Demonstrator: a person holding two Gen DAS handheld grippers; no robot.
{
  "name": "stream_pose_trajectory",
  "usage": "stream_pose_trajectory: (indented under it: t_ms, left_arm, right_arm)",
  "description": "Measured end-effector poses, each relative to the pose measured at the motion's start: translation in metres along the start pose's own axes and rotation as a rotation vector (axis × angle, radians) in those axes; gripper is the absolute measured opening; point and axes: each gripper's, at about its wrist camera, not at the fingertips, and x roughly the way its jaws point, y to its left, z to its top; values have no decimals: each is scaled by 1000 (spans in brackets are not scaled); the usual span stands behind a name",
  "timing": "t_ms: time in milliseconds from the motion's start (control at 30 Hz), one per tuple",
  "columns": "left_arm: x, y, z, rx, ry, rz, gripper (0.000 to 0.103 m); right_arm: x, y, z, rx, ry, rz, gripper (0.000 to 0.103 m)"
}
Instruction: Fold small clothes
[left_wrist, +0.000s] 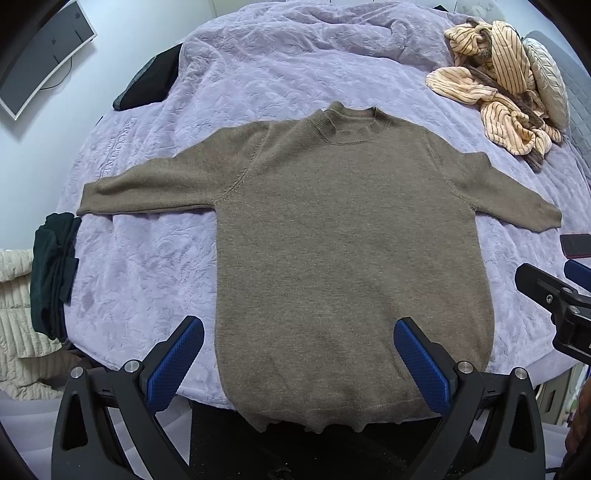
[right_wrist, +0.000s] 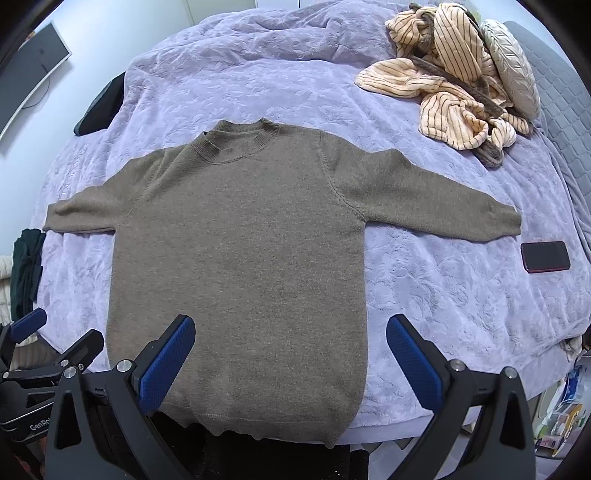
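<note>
A brown knit sweater (left_wrist: 343, 236) lies flat and face up on a lilac bedspread (left_wrist: 155, 266), sleeves spread out to both sides, collar away from me, hem hanging a little over the near bed edge. It also shows in the right wrist view (right_wrist: 240, 251). My left gripper (left_wrist: 299, 332) is open and empty, hovering above the sweater's lower left hem. My right gripper (right_wrist: 290, 332) is open and empty above the lower right hem. Its fingers (left_wrist: 543, 284) show at the right edge of the left wrist view.
A crumpled peach striped garment (right_wrist: 447, 88) and a silver cushion (right_wrist: 511, 62) lie at the far right. A dark phone (right_wrist: 546, 256) lies on the bedspread (right_wrist: 424, 280) beyond the right sleeve. Dark folded clothes (left_wrist: 53, 273) sit at the left edge, a black item (left_wrist: 151, 79) far left.
</note>
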Motion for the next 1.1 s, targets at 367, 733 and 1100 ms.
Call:
stream_pose_trajectory:
  t_ms: [367, 733, 1100]
  left_arm:
    - [-4, 1, 0, -11, 0, 3, 103]
    - [-6, 3, 2, -17, 0, 6, 103]
    - [-5, 4, 2, -17, 0, 6, 103]
  right_arm:
    - [0, 3, 0, -17, 6, 6, 103]
    - [-1, 6, 2, -19, 4, 8, 103]
    - [0, 7, 4, -28, 7, 15, 103]
